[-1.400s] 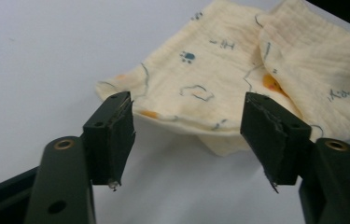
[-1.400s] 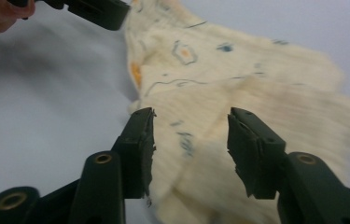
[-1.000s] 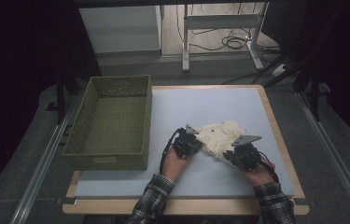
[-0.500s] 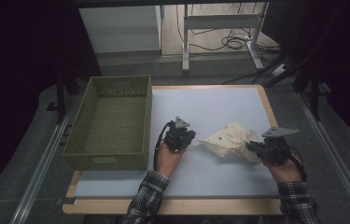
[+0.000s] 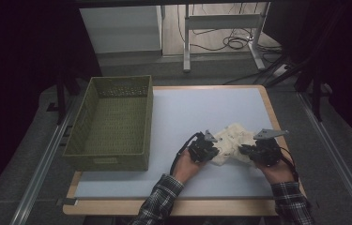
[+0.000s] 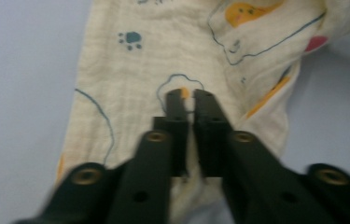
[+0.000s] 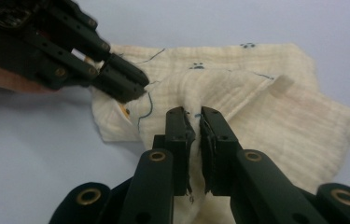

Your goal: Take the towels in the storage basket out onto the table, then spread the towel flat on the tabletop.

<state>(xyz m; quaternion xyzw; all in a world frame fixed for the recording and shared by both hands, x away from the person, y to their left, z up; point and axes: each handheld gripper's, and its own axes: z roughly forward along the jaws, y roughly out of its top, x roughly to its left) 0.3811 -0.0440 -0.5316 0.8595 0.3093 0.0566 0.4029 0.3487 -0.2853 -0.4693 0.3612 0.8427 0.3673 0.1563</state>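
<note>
While the left gripper (image 6: 189, 95) is closed on the printed cloth (image 5: 232, 140), having just closed, a raised fold is pinched by the right gripper (image 7: 195, 114); at 9 o'clock from the cloth, the green basket (image 5: 77, 140) is seen on the table (image 5: 202, 105).

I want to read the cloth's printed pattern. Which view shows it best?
The left gripper view: the cream cloth is close, with paw prints and orange figures clear. The right gripper view shows its folds and faint prints; the high view shows a small pale heap.

The cloth (image 6: 172, 70) runs past the left gripper view's top edge.
</note>
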